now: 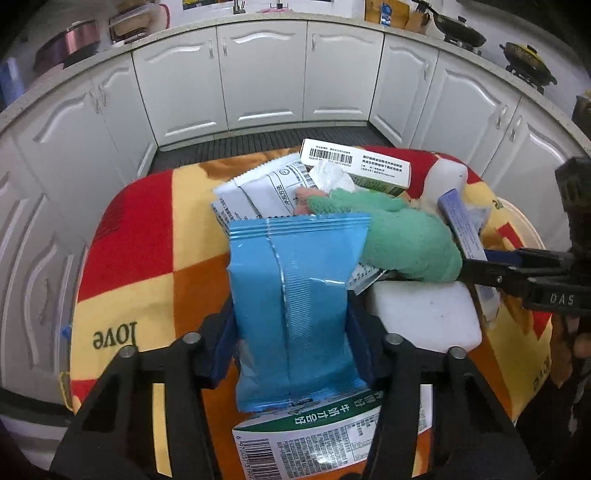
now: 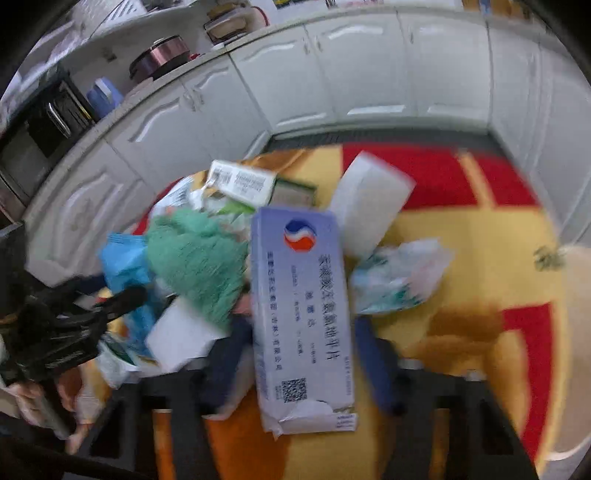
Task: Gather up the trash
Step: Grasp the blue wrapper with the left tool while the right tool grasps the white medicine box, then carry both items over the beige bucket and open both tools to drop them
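My left gripper (image 1: pixel 291 321) is shut on a blue snack wrapper (image 1: pixel 295 295) and holds it upright over the checked cloth (image 1: pixel 140 236). My right gripper (image 2: pixel 301 332) is shut on a pale purple medicine box (image 2: pixel 301 295); it also shows in the left wrist view (image 1: pixel 461 221). Between them lies a heap of trash: a green fuzzy glove (image 1: pixel 399 236), a white sachet (image 1: pixel 266 188), a crumpled tissue (image 1: pixel 328 177), a white and green carton (image 1: pixel 354 162) and a white foam block (image 1: pixel 424 317). A green-labelled packet (image 1: pixel 314 435) lies under my left gripper.
White kitchen cabinets (image 1: pixel 266 74) ring the table on the far side. A crumpled clear plastic bag (image 2: pixel 399 273) and a second white block (image 2: pixel 369 199) lie right of the purple box. Pans (image 1: pixel 461 26) stand on the counter at the back right.
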`<action>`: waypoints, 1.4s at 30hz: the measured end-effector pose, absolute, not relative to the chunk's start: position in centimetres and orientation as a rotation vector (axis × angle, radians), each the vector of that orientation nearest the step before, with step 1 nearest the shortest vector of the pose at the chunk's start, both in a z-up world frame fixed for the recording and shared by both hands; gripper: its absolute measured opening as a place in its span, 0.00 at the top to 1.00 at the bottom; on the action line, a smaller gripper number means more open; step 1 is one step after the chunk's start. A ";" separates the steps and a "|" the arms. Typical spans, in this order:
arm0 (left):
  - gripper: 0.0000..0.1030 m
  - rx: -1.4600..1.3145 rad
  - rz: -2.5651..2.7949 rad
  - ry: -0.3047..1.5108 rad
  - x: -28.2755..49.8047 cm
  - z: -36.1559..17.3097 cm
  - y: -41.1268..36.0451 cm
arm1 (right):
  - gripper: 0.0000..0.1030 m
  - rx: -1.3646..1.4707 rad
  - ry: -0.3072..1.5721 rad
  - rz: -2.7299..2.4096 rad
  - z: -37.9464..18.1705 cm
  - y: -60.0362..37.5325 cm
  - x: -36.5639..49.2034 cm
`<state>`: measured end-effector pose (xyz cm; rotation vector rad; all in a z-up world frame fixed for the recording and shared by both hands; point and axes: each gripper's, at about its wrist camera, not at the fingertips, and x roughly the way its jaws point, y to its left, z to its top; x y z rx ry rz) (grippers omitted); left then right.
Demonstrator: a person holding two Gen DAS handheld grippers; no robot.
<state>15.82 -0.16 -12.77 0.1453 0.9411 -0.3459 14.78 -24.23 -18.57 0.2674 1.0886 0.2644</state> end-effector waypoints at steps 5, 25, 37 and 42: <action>0.56 0.124 -0.326 0.874 15.1 -10.0 1.0 | 0.54 0.244 1.020 0.280 -16.5 -24.1 13.0; 0.56 0.170 -0.641 0.792 9.6 -3.4 -17.3 | 0.53 0.290 0.923 -0.060 -10.9 -40.1 2.9; 0.44 0.135 -0.701 0.850 11.2 -8.2 -33.3 | 0.51 0.380 0.974 -0.324 -15.0 -50.8 1.3; 0.40 0.128 -0.724 0.920 12.1 -10.2 -34.4 | 0.28 0.389 0.956 -0.363 -15.4 -52.5 0.5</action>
